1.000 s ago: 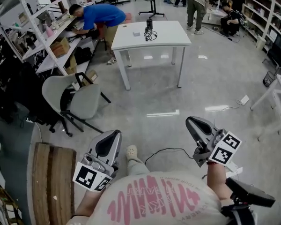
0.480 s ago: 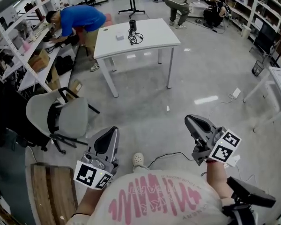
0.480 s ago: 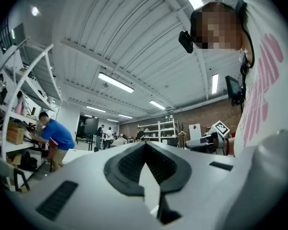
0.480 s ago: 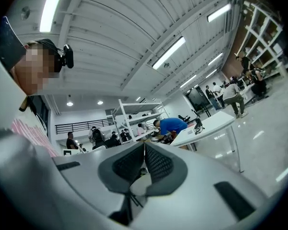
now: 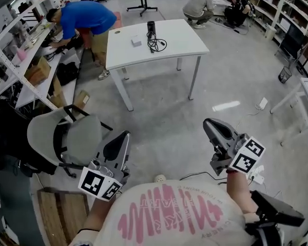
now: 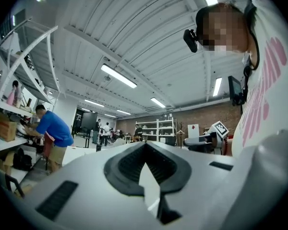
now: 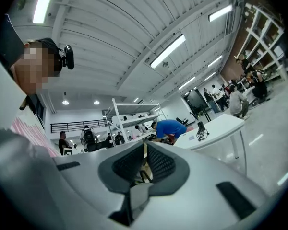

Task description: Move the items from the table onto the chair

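Left gripper [image 5: 124,136] jaws closed, holding nothing | right gripper [image 5: 209,123] likewise | grey office chair [image 5: 83,133] just left | white table [image 5: 185,41] beyond: small white box [image 5: 136,41], black cabled device [image 5: 151,27] mid-table, toward far edge

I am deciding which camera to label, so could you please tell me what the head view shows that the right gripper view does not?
Only the head view: the marker cube on the right hand-held gripper, and the wearer's shoe. Only the right gripper view: ceiling strip lights, and the jaws seen close up, shut and empty. Both: the white table, the black cabled device on it, and the person in blue.
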Tool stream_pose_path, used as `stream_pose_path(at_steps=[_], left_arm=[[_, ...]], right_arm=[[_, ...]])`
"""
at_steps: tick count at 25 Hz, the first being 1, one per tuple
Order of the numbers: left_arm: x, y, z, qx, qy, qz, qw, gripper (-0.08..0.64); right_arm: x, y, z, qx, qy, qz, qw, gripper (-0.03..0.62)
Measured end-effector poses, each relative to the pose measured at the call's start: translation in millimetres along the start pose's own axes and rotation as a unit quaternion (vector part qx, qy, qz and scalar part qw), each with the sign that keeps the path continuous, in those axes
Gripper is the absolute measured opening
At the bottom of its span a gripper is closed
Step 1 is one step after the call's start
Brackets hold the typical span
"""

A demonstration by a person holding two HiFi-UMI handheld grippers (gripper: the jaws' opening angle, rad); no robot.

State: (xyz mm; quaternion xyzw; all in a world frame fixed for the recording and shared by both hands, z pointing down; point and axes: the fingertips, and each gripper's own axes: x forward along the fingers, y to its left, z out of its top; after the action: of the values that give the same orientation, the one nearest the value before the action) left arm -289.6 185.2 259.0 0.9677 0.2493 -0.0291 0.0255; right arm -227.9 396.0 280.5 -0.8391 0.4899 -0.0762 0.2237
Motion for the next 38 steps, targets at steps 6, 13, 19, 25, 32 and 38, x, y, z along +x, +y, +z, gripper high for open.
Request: stream_pose_path(at_steps=[6,13,19,25,32,38], left_arm=[[7,49,-3,0.008,0.017,0.014,0.9997,0.009],[16,94,-9,-0.009,0.024,0.031,0.9992,0.009],[36,112,-19,-0.017,0.034,0.034,0.9987,0.009],[73,127,-21,-0.008,0.041,0.029,0.9987,0.009],[138,157,-32,0.002,0.026,0.055,0.9981,0.009],[209,176,-40,0.000,0.021,0.070,0.9974,0.009]], right_arm=[[51,-13,13,0.036,-0.029,0.018,0.999,0.014],[100,-29,9,0.021,0.005,0.008,1.000,0.014],[113,-53,6,0.038,0.010,-0.005,0.999,0.014],[129,-91,18,0.036,0.009,-0.010,0.999,0.014],[164,-170,38,0.015,0.022,0.003,1.000,0.014],[198,-237,52,0.008,0.060,0.024,0.998,0.014]])
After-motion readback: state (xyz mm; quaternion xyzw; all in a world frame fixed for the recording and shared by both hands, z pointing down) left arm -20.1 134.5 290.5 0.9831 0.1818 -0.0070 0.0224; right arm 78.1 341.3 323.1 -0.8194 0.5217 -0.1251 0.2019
